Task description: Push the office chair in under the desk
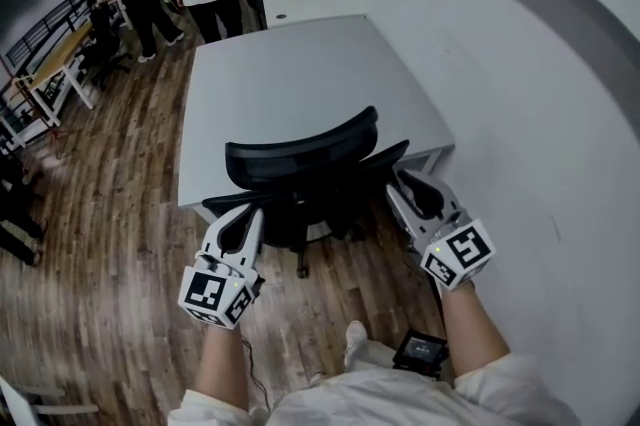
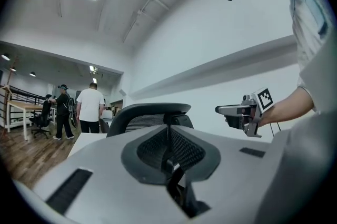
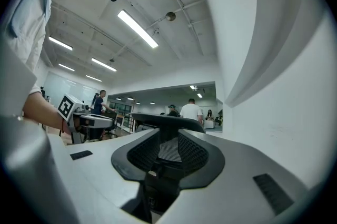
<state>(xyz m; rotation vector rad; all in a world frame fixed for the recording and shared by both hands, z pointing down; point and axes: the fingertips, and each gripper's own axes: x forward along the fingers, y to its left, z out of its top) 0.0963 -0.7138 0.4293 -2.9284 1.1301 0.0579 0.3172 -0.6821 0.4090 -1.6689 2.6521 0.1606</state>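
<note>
Head view: chair (image 1: 305, 186) at the near edge of the desk (image 1: 290, 74), flanked by both claws. The left claw (image 1: 243, 217) is closed, its jaws together on nothing (the left gripper view shows them meeting on the centre line, with the backrest (image 1: 300, 152) beyond the tips). The right claw (image 1: 408, 184) is parted. The backrest mesh shows through the gap between its jaws, and no pad appears to press on anything.

Position: the chair lies just ahead of the claws and between them. Its left armrest (image 1: 225, 202) is just beside the left claw's tips and its right armrest (image 1: 385, 159) just beside the right claw's (contact cannot be told at either side). The desk lies beyond the chair, further ahead of both claws.

Progress (a judgement): partly done. The seat front appears tucked below the desk top, but a leg of the base (image 1: 301, 264) shows on the claws' side of the desk edge. What is left is to drive the chair away from the claws until the backrest comes up to the edge.

Appearance: the chair is black, with a curved mesh backrest under a solid upper rim, armrests slanting outward and a dark base on the wood floor (image 1: 130, 214). Its back is turned to the claws, and it stands roughly square to the desk.
</note>
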